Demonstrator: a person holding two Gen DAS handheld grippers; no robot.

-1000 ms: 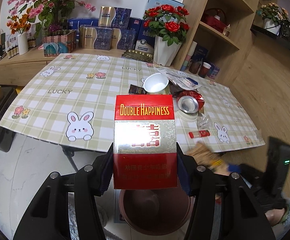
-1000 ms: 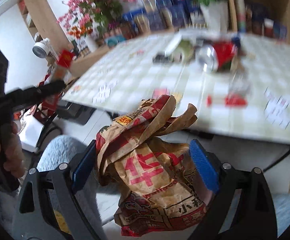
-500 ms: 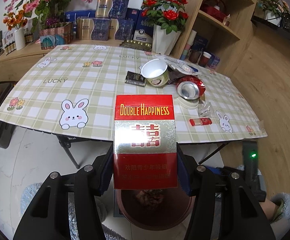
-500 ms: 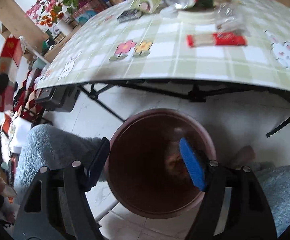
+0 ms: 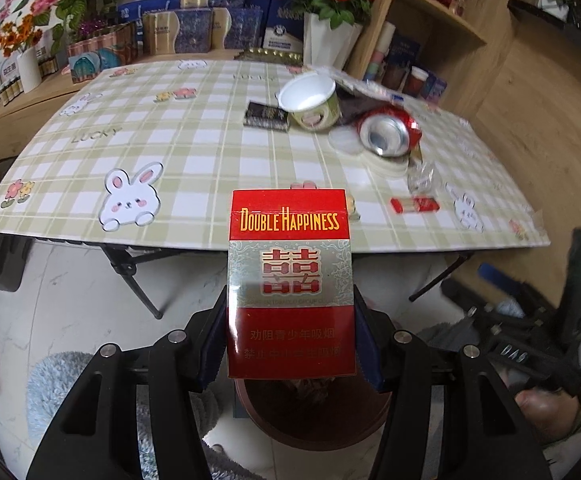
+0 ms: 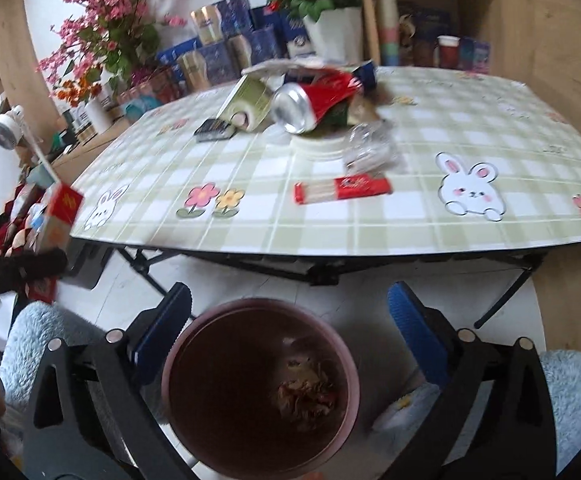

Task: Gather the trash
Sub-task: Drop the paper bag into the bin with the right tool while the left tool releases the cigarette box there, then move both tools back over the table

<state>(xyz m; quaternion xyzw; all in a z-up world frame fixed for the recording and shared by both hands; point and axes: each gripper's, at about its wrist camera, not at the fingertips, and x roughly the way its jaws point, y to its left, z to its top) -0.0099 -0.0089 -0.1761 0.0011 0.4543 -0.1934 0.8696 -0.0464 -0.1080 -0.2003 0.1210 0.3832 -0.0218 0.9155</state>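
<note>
My left gripper (image 5: 290, 344) is shut on a red Double Happiness cigarette box (image 5: 290, 280), held upright above the dark red trash bin (image 5: 274, 420) on the floor. The box also shows at the left of the right wrist view (image 6: 56, 216). My right gripper (image 6: 290, 328) is open and empty over the bin (image 6: 178, 372), where the crumpled paper bag (image 6: 306, 396) lies. On the table remain a crushed red can (image 6: 310, 100), a paper cup (image 5: 310, 100), a red wrapper (image 6: 342, 190), a small dark packet (image 5: 266, 114) and crumpled clear plastic (image 6: 366, 148).
The checked folding table (image 5: 170, 160) stands just beyond the bin, its legs close to it. Flower vases and boxes line the back counter (image 5: 194, 28). Wooden shelves (image 5: 430, 20) stand at the right. Fluffy grey slippers (image 6: 570, 392) flank the bin.
My right gripper opened and dropped the paper bag into the bin, then lifted its view to the table. My left gripper stays shut on the cigarette box and has moved nearer the table.
</note>
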